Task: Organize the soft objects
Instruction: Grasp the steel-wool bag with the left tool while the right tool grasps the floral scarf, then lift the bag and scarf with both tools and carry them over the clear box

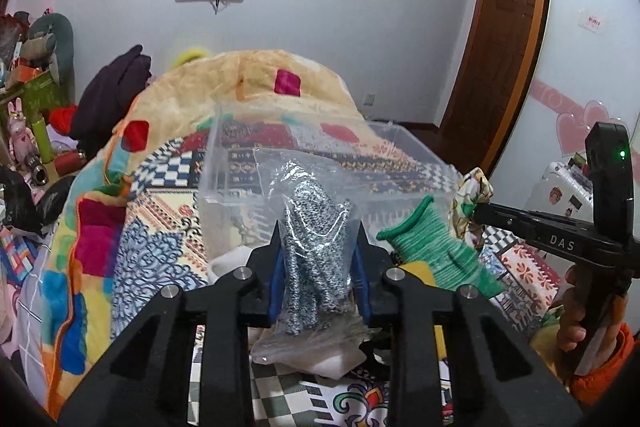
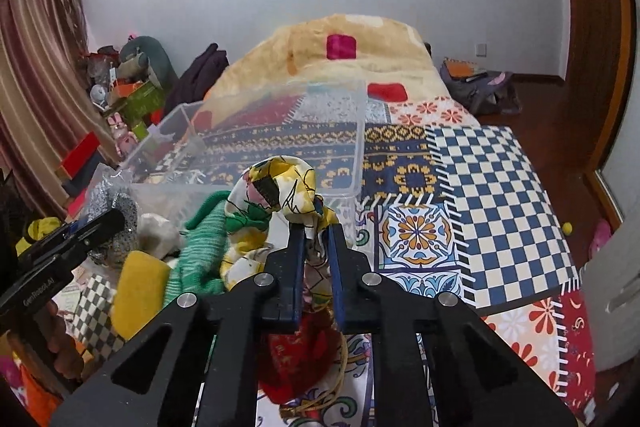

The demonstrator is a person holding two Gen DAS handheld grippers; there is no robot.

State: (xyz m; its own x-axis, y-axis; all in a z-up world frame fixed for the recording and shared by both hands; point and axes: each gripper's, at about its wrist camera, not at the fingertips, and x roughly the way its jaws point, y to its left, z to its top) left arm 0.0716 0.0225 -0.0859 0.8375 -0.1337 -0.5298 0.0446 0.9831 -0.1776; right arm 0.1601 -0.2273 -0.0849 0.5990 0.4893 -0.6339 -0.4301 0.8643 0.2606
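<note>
My left gripper (image 1: 319, 233) is shut on a clear plastic bag holding black-and-white knit fabric (image 1: 316, 227), lifted in front of the clear plastic bin (image 1: 216, 163) on the bed. My right gripper (image 2: 316, 227) is shut on a yellow floral silk scarf (image 2: 280, 183), raised just before the bin (image 2: 356, 147). The scarf and right gripper also show at the right in the left wrist view (image 1: 472, 199). A green knit glove (image 1: 432, 247) lies beside them, also in the right wrist view (image 2: 200, 247). The left gripper shows at the left in the right wrist view (image 2: 116, 219).
A patchwork bedspread (image 2: 480, 187) covers the bed, with a folded yellow blanket (image 2: 352, 43) behind the bin. A yellow sponge-like block (image 2: 140, 283), a red pouch (image 2: 296, 359) and other soft items lie near me. Cluttered shelves (image 1: 28, 107) stand left; a wooden door (image 1: 508, 27) right.
</note>
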